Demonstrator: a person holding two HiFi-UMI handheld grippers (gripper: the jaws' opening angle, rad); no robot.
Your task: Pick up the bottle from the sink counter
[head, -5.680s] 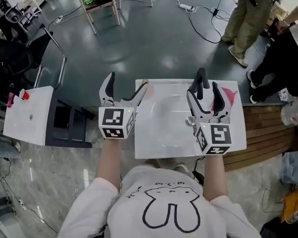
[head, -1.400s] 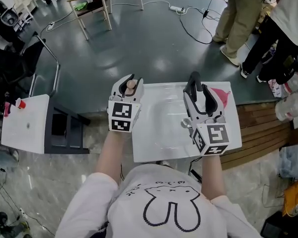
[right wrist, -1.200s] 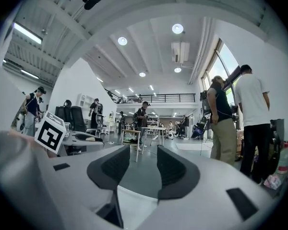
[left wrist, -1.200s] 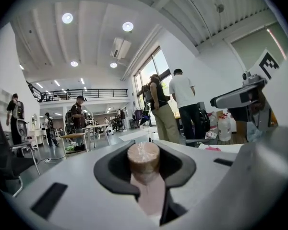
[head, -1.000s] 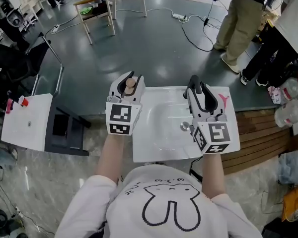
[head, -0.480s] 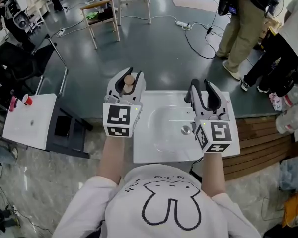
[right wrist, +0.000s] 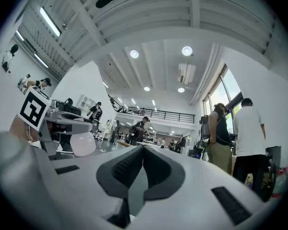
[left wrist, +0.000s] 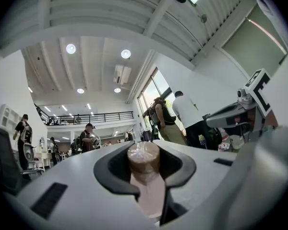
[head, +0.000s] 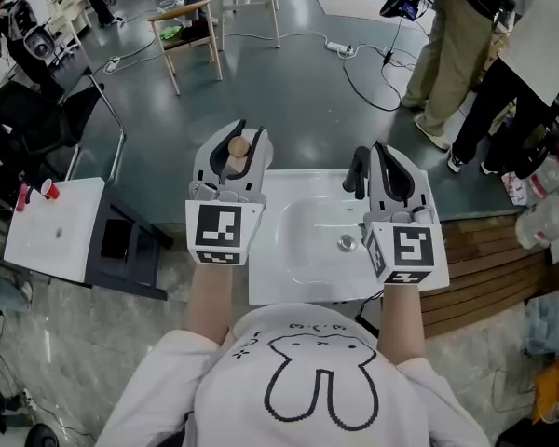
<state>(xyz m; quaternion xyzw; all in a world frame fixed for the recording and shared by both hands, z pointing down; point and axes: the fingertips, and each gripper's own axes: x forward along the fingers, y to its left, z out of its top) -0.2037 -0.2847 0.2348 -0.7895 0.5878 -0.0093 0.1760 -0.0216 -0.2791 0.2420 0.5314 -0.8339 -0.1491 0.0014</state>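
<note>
Bottle [left wrist: 147,194]: small, pale pinkish neck, round tan-brown cap [left wrist: 143,156] with a glossy top. It stands upright and the cap sticks up above the pads.

The left hand-held gripper [head: 235,139] is clamped on the bottle just under the cap, one dark pad on each side of the neck. In the head view the bottle sits over the 10 o'clock corner of the white table [head: 279,285], cap towards 12. In the right gripper view a pale round bulb [right wrist: 84,144] shows below that gripper's jaws. Cannot tell for sure that it is the bottle's lower body.

The right hand-held gripper [right wrist: 143,150] has its jaws together, pads touching. They have just been closing and nothing is between them. In the head view it is over the table's 2 o'clock side, apart from the left one.

Containers:
- The basin [head: 303,240] is set into the table, white, with a shallow oval bowl. A metal drain [head: 346,243] sits at its 3 o'clock side, just beside the right hand-held gripper's marker cube.
- A red cup [head: 48,190] is on a white side table [head: 56,236], at 9 o'clock and well apart from the sink. Its contents are too small to tell.
- A wooden chair [head: 188,17] is at 11 o'clock with something green [head: 172,32] on the seat.

People [head: 456,54] stand on the grey floor at 1 to 2 o'clock.
</note>
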